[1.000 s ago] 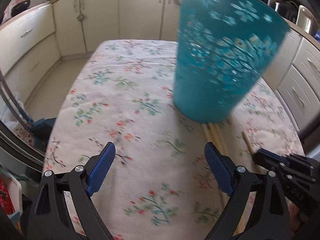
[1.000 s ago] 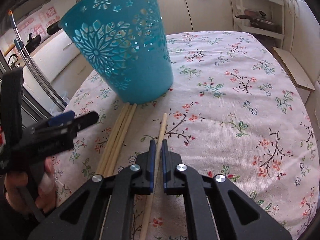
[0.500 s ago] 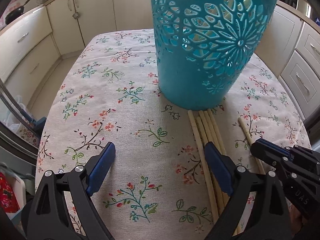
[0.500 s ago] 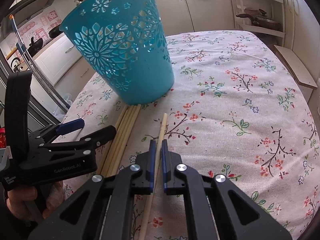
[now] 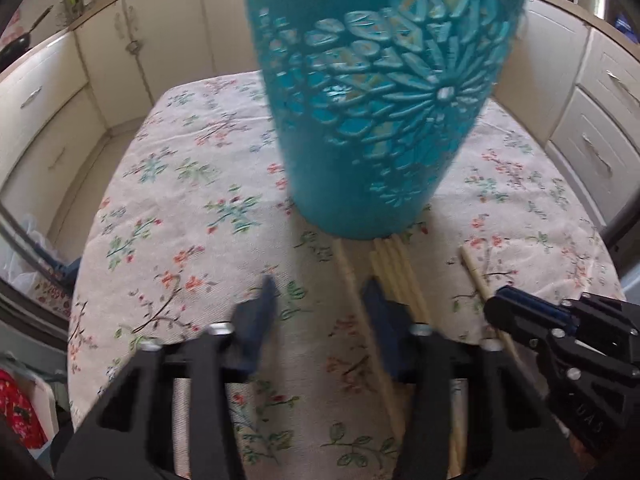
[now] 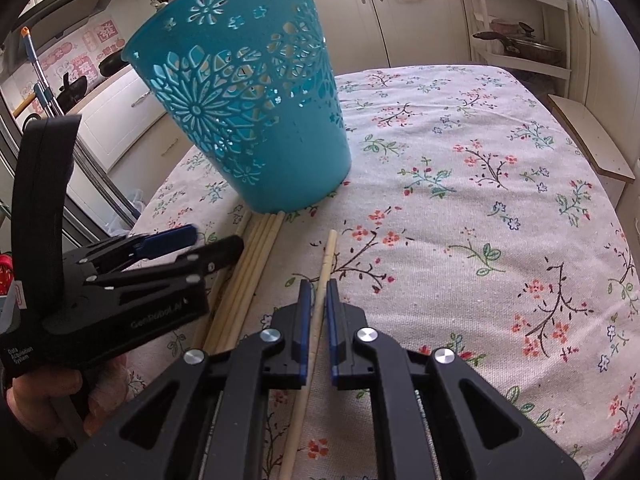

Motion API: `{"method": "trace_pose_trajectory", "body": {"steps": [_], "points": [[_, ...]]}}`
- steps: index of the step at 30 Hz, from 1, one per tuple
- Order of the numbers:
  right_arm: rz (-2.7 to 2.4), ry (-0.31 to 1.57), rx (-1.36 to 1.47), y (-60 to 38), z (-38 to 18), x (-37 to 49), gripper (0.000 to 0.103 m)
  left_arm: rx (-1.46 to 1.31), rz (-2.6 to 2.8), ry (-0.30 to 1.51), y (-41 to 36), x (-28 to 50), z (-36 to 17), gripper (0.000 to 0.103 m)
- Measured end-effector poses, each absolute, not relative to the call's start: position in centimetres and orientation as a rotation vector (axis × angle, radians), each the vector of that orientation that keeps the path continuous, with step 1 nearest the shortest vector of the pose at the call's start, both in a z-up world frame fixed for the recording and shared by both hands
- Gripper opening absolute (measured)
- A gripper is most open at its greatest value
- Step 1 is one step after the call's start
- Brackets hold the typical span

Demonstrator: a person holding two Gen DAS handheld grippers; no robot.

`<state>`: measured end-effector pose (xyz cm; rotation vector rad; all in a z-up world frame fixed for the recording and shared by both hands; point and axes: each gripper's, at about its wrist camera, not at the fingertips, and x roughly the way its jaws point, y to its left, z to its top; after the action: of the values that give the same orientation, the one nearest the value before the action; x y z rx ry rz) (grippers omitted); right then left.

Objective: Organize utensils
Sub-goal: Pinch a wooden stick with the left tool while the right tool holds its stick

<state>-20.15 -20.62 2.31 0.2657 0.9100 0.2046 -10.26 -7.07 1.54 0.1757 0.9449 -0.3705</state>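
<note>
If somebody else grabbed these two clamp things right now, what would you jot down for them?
Right gripper: jaws nearly shut around a single chopstick lying apart on the tablecloth.
Left gripper: open, empty, over one stick at the edge of the chopstick bundle.
Teal basket: upright, just beyond the stick tips.
Done: no sticks visibly in the basket.
Left: put every stick into it.

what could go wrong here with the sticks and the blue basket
The right tool straddles the lone stick with a narrow gap showing; a loose pinch could let the long stick pivot or slip. The left tool is open over the stick bundle, so it might catch several. The teal basket sits against the bundle's far ends and could get nudged.
</note>
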Motion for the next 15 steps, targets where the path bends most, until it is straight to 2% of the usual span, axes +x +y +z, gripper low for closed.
{"method": "trace_pose_trajectory", "body": {"steps": [1, 9, 15], "points": [[0.204, 0.913, 0.264, -20.60, 2.36, -20.14, 0.008, 0.177, -0.397, 0.949, -7.25, -10.32, 1.54, 0.010], [0.205, 0.910, 0.273, -20.52, 2.34, -20.04, 0.008, 0.218, -0.477, 1.020, -6.74, -9.69, 1.81, 0.008], [0.203, 0.896, 0.263, -20.48, 2.25, -20.00, 0.008, 0.294, -0.424, 0.976, -7.53, -10.34, 1.74, 0.006]]}}
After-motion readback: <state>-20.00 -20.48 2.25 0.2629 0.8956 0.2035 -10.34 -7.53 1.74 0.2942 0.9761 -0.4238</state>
